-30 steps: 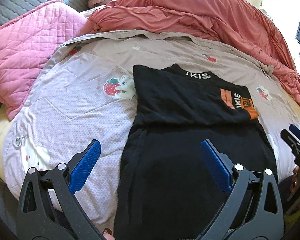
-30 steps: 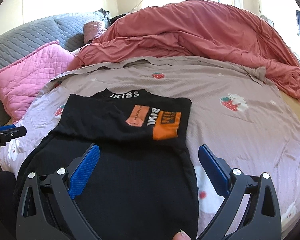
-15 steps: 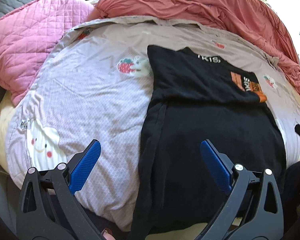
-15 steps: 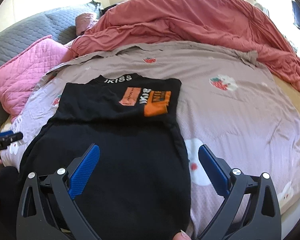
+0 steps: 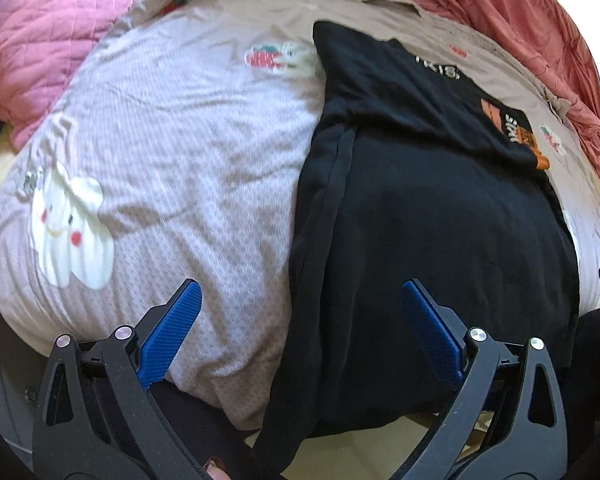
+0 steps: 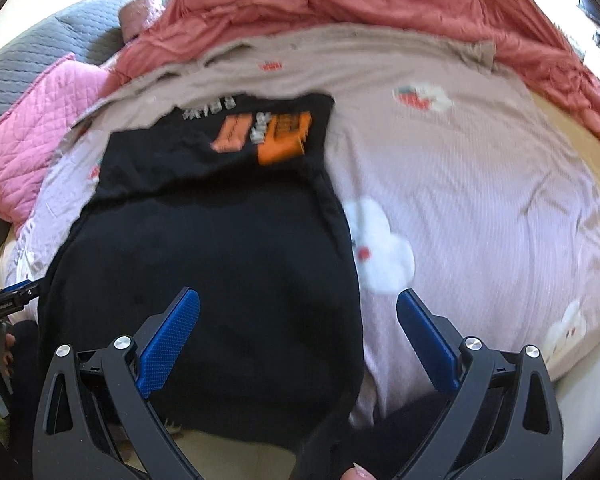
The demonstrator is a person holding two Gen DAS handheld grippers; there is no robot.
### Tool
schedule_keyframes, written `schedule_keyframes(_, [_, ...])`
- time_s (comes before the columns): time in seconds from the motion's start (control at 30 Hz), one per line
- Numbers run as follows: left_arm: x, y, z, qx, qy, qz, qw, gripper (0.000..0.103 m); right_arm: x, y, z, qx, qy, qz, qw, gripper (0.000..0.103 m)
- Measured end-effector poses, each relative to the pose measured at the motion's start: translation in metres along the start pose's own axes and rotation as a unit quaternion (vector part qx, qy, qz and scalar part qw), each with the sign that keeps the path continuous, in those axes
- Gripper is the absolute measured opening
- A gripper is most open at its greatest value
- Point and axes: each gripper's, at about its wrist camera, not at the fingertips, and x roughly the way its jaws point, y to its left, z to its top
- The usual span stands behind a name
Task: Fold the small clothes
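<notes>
Lying flat on the bed, the black T-shirt (image 5: pixel 432 240) has its top part folded down over the body, so the collar lettering and the orange print (image 6: pixel 284 136) face up at the far end, while its lower hem hangs over the near edge of the mattress. Under it spreads the lilac bedsheet (image 5: pixel 188 168), printed with strawberries and white rabbit figures. The left gripper (image 5: pixel 300 332) hovers above the near edge of the bed with its blue-padded fingers (image 5: pixel 168 336) spread wide and holding nothing; the shirt's left side seam runs between them. The right gripper (image 6: pixel 296 332) is likewise wide apart and empty, with its left finger over the black cloth and its right finger over the bare sheet, so the shirt's right edge passes between the two. A pink quilted pillow (image 6: pixel 32 128) sits at the far left of the bed, and a rumpled salmon-red duvet (image 6: pixel 340 4) is heaped along the far side. The right wrist view is somewhat blurred
</notes>
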Motion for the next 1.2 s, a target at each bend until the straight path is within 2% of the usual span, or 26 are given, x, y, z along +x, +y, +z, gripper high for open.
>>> schedule_keyframes(0.17, [0.011, 0.002, -0.009, -0.011, 0.009, -0.006, 0.9999, 0.093, 0.022, -0.003, -0.005, 0.012, 0.057, -0.014, 0.998, 0.098])
schedule_keyframes(0.3, [0.015, 0.004, -0.013, -0.018, 0.013, -0.017, 0.9996, 0.093, 0.035, -0.004, -0.01, 0.016, 0.085, -0.017, 0.996, 0.098])
schedule_keyframes(0.4, [0.015, 0.005, -0.014, -0.025, 0.009, -0.025, 0.9993, 0.092, 0.045, -0.01, -0.01, 0.036, 0.095, -0.002, 0.995, 0.098])
schedule_keyframes(0.47, [0.014, 0.006, -0.014, -0.027, 0.008, -0.029, 0.9992, 0.088, 0.051, -0.016, -0.011, 0.055, 0.104, 0.019, 0.993, 0.097])
schedule_keyframes(0.57, [0.013, 0.006, -0.014, -0.03, 0.005, -0.035, 0.9989, 0.084, 0.048, -0.022, -0.01, 0.076, 0.097, 0.044, 0.991, 0.069])
schedule_keyframes(0.6, [0.012, 0.005, -0.014, -0.029, 0.004, -0.037, 0.9989, 0.081, 0.046, -0.022, -0.01, 0.077, 0.092, 0.048, 0.992, 0.064])
schedule_keyframes(0.63, [0.012, 0.005, -0.013, -0.029, 0.004, -0.038, 0.9988, 0.073, 0.042, -0.022, -0.01, 0.076, 0.085, 0.052, 0.992, 0.058])
schedule_keyframes(0.67, [0.011, 0.005, -0.013, -0.029, 0.003, -0.041, 0.9987, 0.067, 0.037, -0.02, -0.01, 0.072, 0.074, 0.057, 0.993, 0.042])
schedule_keyframes(0.7, [0.009, 0.005, -0.013, -0.029, 0.002, -0.045, 0.9986, 0.057, 0.033, -0.019, -0.009, 0.068, 0.066, 0.063, 0.994, 0.03])
schedule_keyframes(0.73, [0.007, 0.004, -0.013, -0.029, 0.0, -0.047, 0.9985, 0.046, 0.03, -0.016, -0.008, 0.062, 0.059, 0.07, 0.994, 0.027])
schedule_keyframes(0.77, [0.006, 0.004, -0.013, -0.028, -0.001, -0.051, 0.9983, 0.039, 0.029, -0.014, -0.007, 0.057, 0.055, 0.076, 0.994, 0.022])
schedule_keyframes(0.8, [0.006, 0.004, -0.012, -0.028, -0.001, -0.054, 0.9982, 0.026, 0.028, -0.012, -0.007, 0.053, 0.054, 0.08, 0.994, 0.015])
schedule_keyframes(0.83, [0.005, 0.004, -0.012, -0.029, -0.001, -0.057, 0.9979, 0.019, 0.03, -0.012, -0.006, 0.051, 0.056, 0.081, 0.994, 0.014])
schedule_keyframes(0.97, [0.009, 0.006, -0.013, -0.033, 0.006, -0.061, 0.9976, 0.018, 0.043, -0.02, -0.006, 0.072, 0.087, 0.05, 0.992, 0.016])
schedule_keyframes(1.1, [0.016, 0.009, -0.016, -0.044, 0.017, -0.065, 0.9967, 0.025, 0.05, -0.025, -0.011, 0.085, 0.107, 0.034, 0.99, 0.024])
schedule_keyframes(1.2, [0.017, 0.008, -0.017, -0.041, 0.016, -0.066, 0.9969, 0.027, 0.053, -0.025, -0.013, 0.084, 0.113, 0.033, 0.989, 0.024])
